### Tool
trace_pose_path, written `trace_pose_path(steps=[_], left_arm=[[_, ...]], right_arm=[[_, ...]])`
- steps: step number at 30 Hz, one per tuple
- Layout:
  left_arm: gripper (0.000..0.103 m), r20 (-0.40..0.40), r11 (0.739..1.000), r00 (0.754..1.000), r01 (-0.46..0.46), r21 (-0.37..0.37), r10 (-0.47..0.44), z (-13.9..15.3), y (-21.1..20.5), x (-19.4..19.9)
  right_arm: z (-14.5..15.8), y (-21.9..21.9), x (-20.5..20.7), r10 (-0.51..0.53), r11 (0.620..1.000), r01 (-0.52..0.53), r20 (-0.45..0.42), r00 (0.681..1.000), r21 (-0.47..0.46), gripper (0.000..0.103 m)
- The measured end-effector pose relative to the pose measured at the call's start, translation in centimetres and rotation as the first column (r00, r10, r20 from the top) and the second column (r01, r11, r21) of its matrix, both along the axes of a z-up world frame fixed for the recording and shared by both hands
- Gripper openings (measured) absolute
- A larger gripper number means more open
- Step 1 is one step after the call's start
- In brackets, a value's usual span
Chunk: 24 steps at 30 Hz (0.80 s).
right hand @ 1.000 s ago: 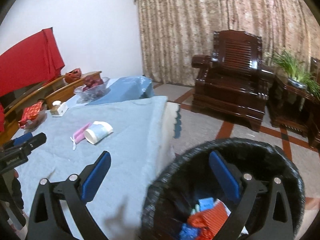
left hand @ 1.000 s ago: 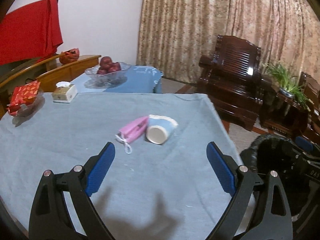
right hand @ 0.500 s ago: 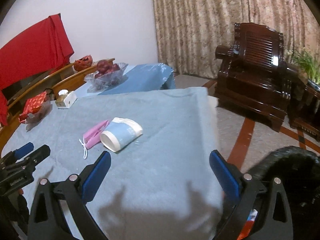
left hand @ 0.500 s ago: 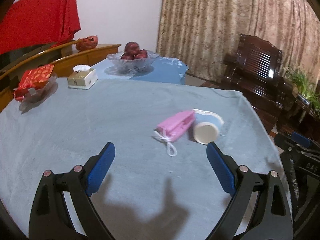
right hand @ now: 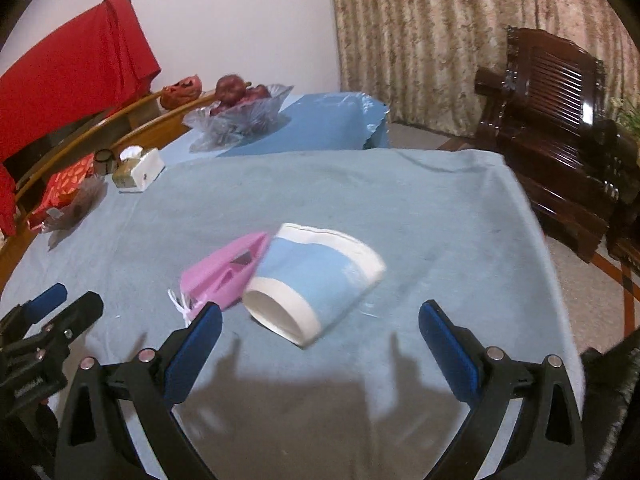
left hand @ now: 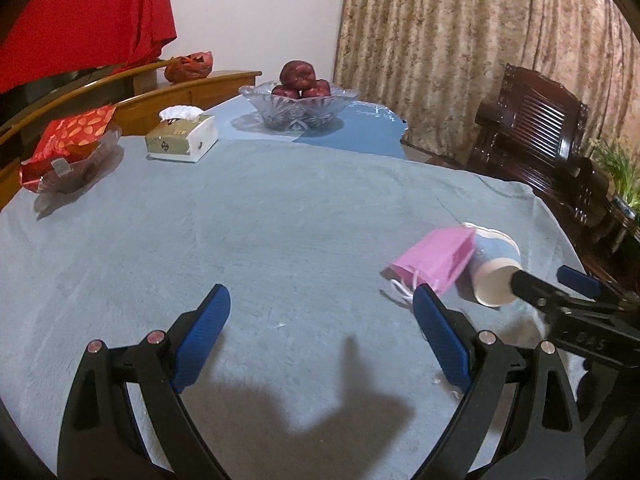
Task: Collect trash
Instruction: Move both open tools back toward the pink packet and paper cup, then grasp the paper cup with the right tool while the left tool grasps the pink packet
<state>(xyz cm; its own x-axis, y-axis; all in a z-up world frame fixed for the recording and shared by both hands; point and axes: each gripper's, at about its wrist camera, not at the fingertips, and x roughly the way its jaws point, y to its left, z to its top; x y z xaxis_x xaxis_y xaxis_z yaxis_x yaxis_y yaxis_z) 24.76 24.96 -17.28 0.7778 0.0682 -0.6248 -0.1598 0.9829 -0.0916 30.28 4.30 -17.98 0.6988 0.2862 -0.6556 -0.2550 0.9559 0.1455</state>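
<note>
The right tongs (right hand: 320,336) hang low over the desk (right hand: 440,208) with their blue pads spread wide and nothing between them. Just ahead of them lies the cup (right hand: 316,280) — blue-sided, white-rimmed, tipped on its side with its mouth turned toward the camera. A pink mask (right hand: 228,268) lies against the cup's left side, touching it, with its white loop trailing out near the left pad.

The left tongs (left hand: 320,332) are likewise wide open and hold nothing; bare grey cloth shows between the pads. From this side the cup (left hand: 494,268) and mask (left hand: 436,260) sit off to the right, near the desk's (left hand: 280,220) edge, with the right tongs (left hand: 556,280) reaching in beside the cup's mouth.

Farther back on the desk — well apart from the trash — stand a tissue box (left hand: 182,138), a red packet (left hand: 68,148) in a clear dish, and a glass bowl (left hand: 300,108) of dark red fruit. A dark wooden chair (right hand: 560,128) stands off the desk's right side, before a patterned curtain (right hand: 420,32).
</note>
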Motion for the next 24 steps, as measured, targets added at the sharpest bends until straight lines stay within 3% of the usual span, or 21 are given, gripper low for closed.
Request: trace_pose_path(steps=[7, 16, 24], left_arm=[[0.09, -0.007, 1.0, 1.0, -0.005, -0.016, 0.005, -0.6, 0.6, 0.4], [0.09, -0.019, 1.0, 1.0, 0.009, -0.028, -0.01, -1.3, 0.2, 1.0], [0.09, -0.013, 0.999, 1.0, 0.021, -0.028, -0.021, -0.8, -0.5, 1.7]], right_arm=[[-1.3, 1.7, 2.4, -0.02, 0.999, 0.018, -0.052, 0.998, -0.038, 0.097], [-1.2, -1.8, 2.3, -0.06, 0.997, 0.056, -0.071, 0.996, -0.05, 0.097], [-1.5, -1.2, 3.2, -0.018, 1.0, 0.019, -0.093, 0.995, 0.004, 0.095]])
